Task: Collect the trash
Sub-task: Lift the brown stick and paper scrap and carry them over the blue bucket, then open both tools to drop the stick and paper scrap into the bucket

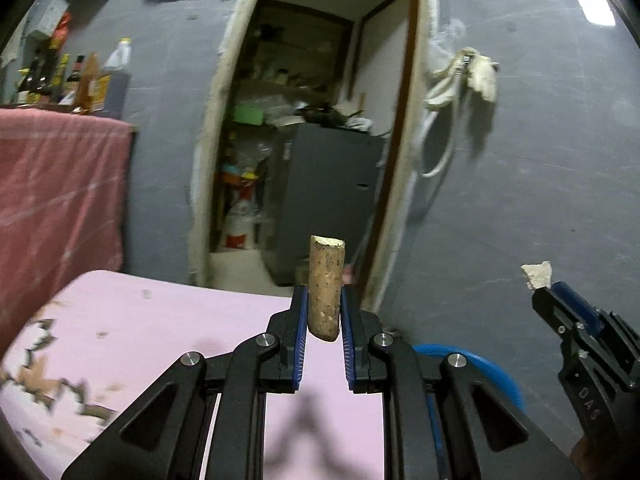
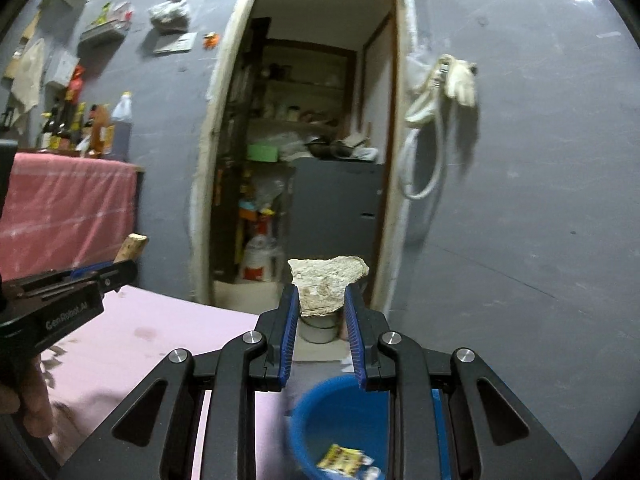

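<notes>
The blue bucket (image 2: 340,420), its wrapper (image 2: 344,458) inside seen only from the right wrist, sits beside the pink table (image 1: 160,320). The left gripper (image 1: 324,312) clamps a stiff, light brown stub (image 1: 325,280) low on its sides; the right gripper (image 2: 322,300) pinches a crumbly pale scrap (image 2: 326,282) at its narrow base, likely fragile

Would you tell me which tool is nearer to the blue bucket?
Right. The right tool, gripping a pale chunk, hangs over the blue bucket. The left tool, holding a brown stick, is above the pink table beside it.
</notes>
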The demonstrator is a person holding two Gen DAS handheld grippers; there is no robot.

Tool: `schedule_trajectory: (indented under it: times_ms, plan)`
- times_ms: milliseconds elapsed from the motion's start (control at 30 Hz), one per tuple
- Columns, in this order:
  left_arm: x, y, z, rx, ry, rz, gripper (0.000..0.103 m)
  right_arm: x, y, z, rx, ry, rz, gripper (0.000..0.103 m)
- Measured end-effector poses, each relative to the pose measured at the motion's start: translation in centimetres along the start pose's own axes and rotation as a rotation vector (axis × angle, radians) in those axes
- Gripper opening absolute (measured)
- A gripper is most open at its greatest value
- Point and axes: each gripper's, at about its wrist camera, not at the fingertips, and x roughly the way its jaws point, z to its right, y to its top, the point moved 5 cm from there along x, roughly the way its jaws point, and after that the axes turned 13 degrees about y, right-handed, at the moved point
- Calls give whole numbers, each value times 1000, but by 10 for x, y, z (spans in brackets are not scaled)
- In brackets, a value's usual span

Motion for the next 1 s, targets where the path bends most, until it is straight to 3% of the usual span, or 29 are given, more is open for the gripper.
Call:
schedule_trajectory:
  times_ms: [200, 500, 767, 1000]
  plan:
    - [4, -10, 52, 23, -55, 15, 13, -18, -14, 54, 65, -67, -7, 21]
    - [24, -32, 111, 71, -118, -62, 13, -22, -38, 101, 134, -100, -57, 22]
    - [39, -46, 135, 91, -138, -100, 13, -23, -49, 124, 160, -114, -81, 22]
    - [62, -64, 145, 118, -158, -223, 13, -16, -61, 137, 222, -70, -109, 22]
